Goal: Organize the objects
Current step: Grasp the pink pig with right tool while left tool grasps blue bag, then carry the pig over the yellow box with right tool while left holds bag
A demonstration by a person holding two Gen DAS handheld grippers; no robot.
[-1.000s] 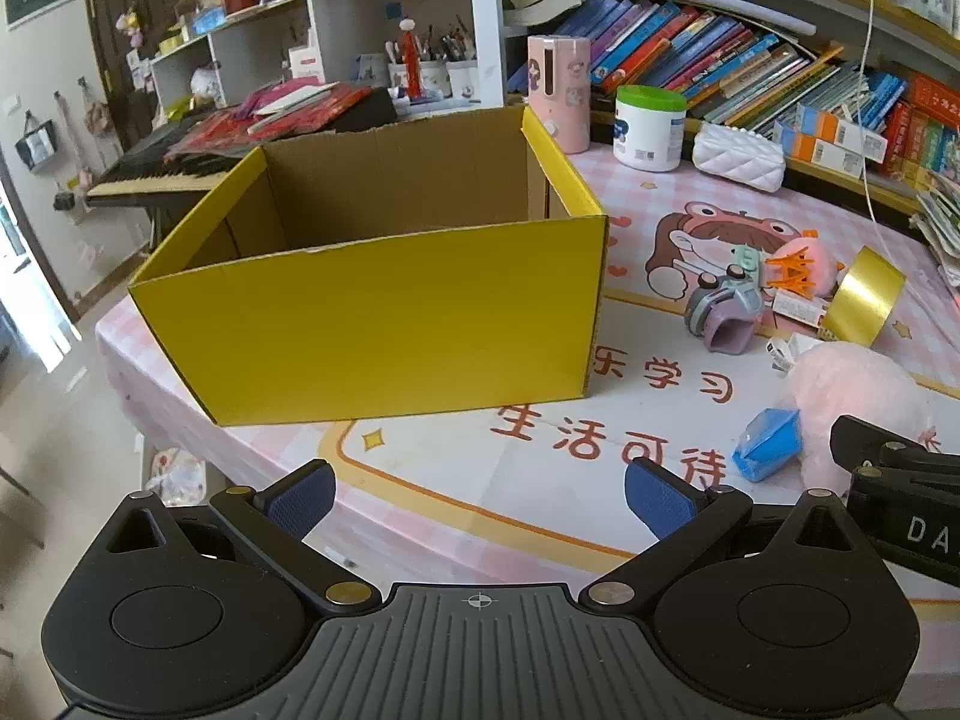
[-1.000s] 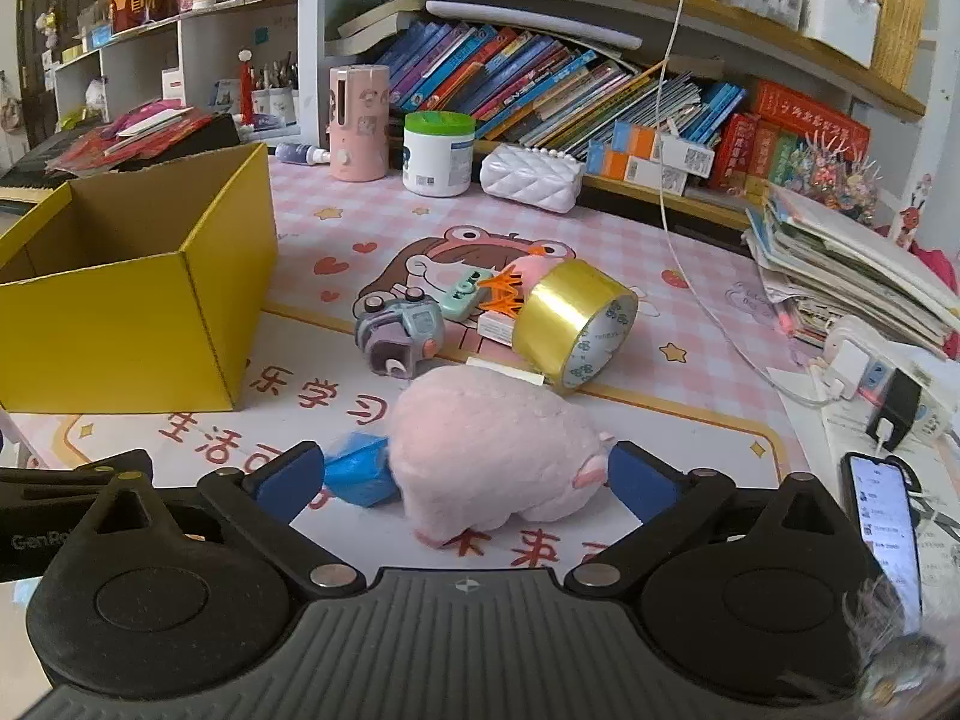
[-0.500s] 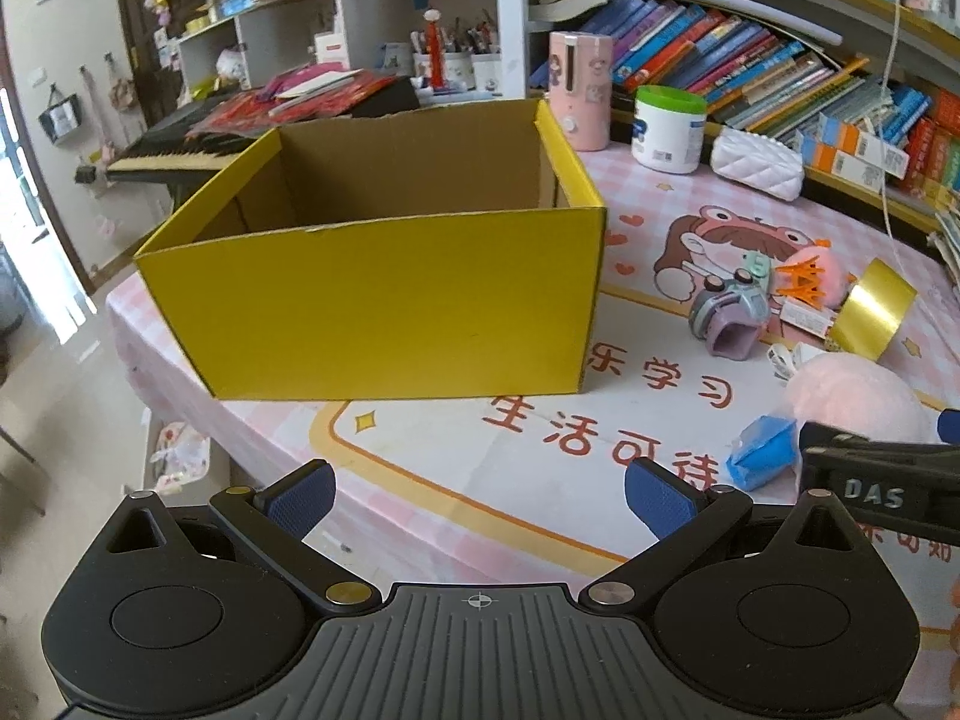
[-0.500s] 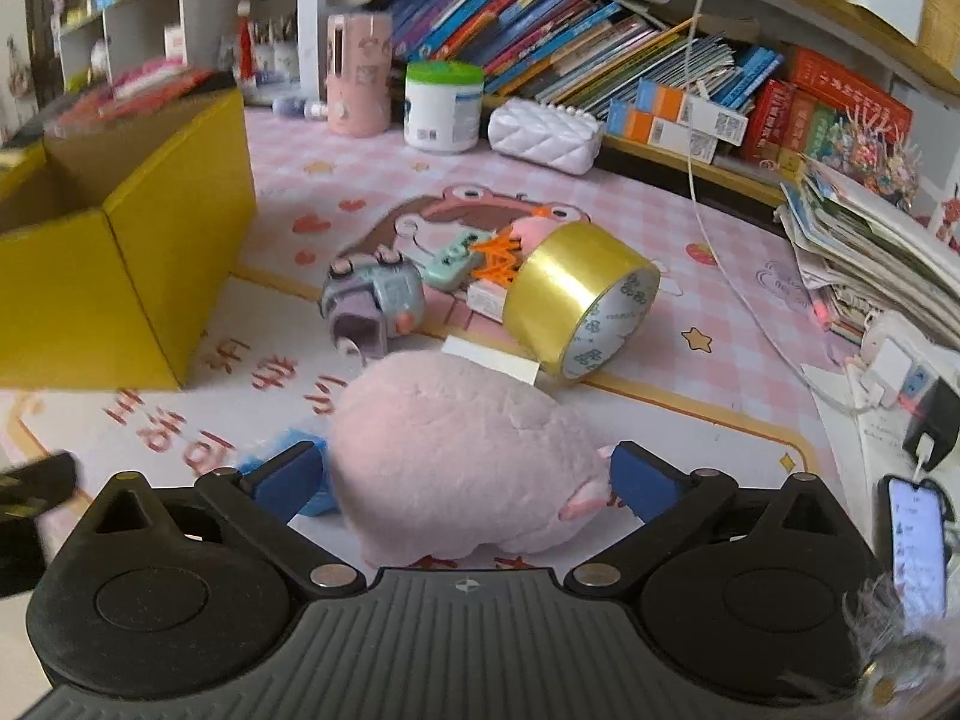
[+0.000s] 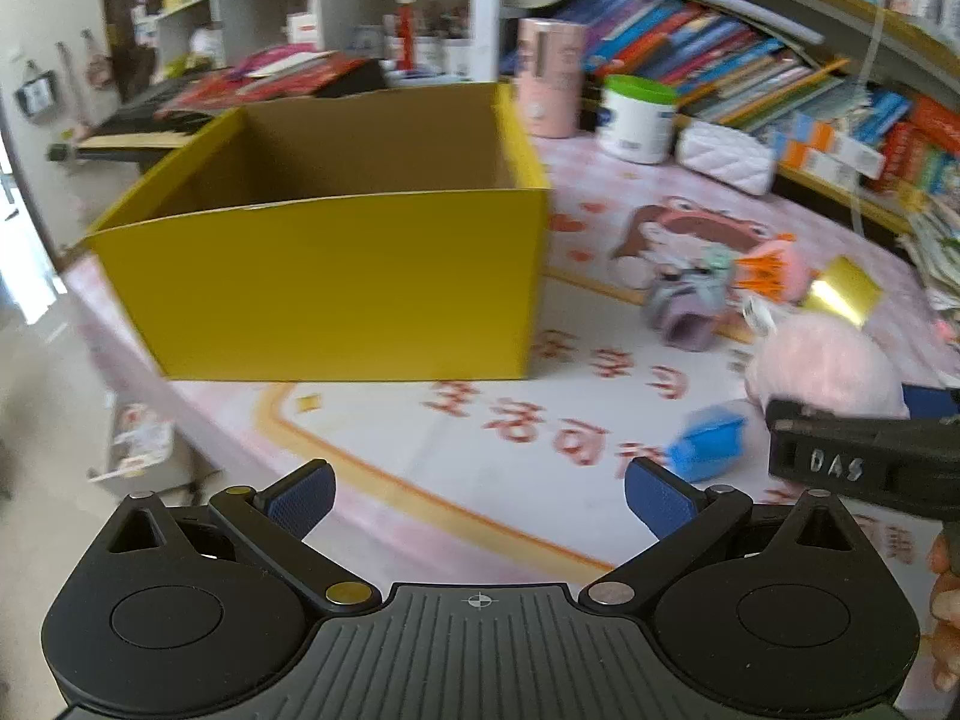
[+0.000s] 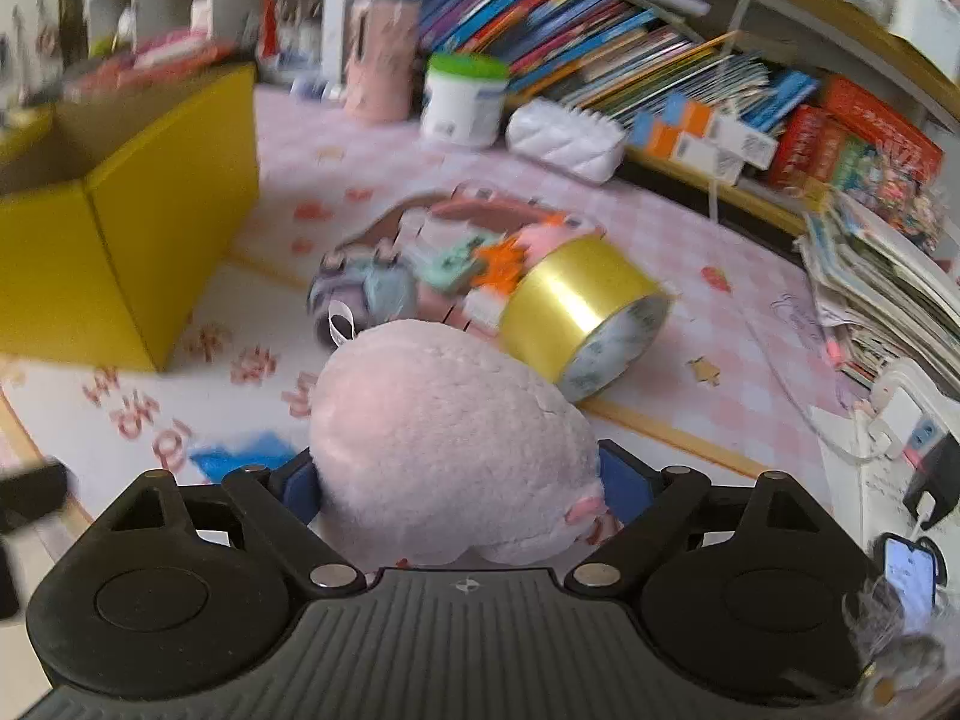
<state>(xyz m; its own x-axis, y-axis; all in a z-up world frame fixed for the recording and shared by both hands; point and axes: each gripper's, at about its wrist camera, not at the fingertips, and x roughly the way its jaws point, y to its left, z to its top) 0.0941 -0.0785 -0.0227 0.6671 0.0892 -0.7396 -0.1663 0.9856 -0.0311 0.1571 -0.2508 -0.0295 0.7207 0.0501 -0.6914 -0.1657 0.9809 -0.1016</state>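
Pink plush toy (image 6: 444, 438): lies on the table mat (image 6: 660, 420) between the two blue pads of the right gripper (image 6: 456, 483), its rounded back toward the camera.
Right gripper: jaws have just been closing around the plush; the blue pads (image 6: 621, 477) sit against its two flanks, the fur bulging past them, so the grip looks to be on.
Left gripper (image 5: 477, 495): fingers wide apart with nothing between them, hovering over the near part of the mat, in front of the box.
Yellow cardboard box (image 5: 336, 294): open-topped, standing upright toward the mat's left edge, well apart from the plush; nothing can be seen inside from either view.
Blue wrapper (image 5: 711, 441): small crumpled piece on the mat just left of the plush, near the right gripper's left finger.
Gold tape roll (image 6: 585, 315): tilted on its edge just behind the plush, its open core facing the mat's near right corner.
Small toys (image 6: 384, 294): a lilac-grey toy, a mint piece and orange clips clustered just behind the plush, touching or nearly touching the tape roll; blur hides which.
Far edge: white tub with green lid (image 6: 462, 99), pink cylinder (image 6: 381, 63) and white quilted pouch (image 6: 564, 138) in a row before the bookshelf (image 6: 600, 42).
Phone (image 6: 909, 579): at the right edge, screen lit.
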